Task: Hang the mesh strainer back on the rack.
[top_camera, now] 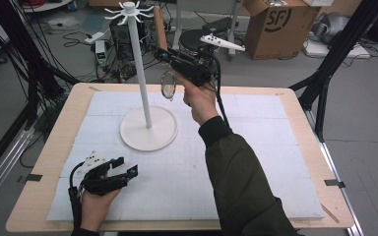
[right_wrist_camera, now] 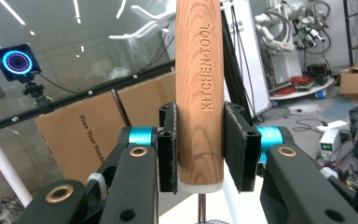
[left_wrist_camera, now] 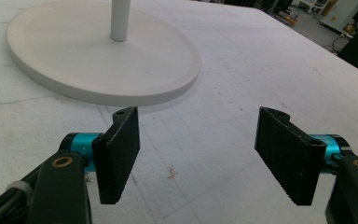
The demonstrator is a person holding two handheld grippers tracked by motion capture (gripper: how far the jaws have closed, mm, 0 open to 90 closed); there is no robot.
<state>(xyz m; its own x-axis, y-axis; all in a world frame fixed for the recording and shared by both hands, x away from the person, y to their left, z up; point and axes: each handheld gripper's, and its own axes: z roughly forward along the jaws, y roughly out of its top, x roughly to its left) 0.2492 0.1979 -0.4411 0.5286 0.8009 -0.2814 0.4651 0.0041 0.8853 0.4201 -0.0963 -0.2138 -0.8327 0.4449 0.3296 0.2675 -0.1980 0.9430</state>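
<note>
High view: a person stands at a table (top_camera: 295,147) covered with a white mat, one gripper in each hand.
Right gripper (top_camera: 165,55): raised over the far middle of the table, just right of the stand's pole, jaws clamped on the wooden handle.
Thing held: a kitchen tool (top_camera: 163,54), a small strainer by the look of it, its round wire head hanging below the grip and the handle rising above.
Right gripper view: both pads press the handle (right_wrist_camera: 199,93) near its lower end, just above the pale cap and thin metal stem.
Left gripper (left_wrist_camera: 196,158): near left, low over the mat, jaws standing well apart with nothing between them.
Stand (top_camera: 139,64): white pole on a round base, hook arms spread at the top, left of the raised tool.
Handling: probably light; the handle is stiff, smooth and rounded, so it may twist in the pads; the wire head looks easy to dent.
Where to hold: on the wood handle, never the mesh; the present low grip leaves the top end free for a hook.
</note>
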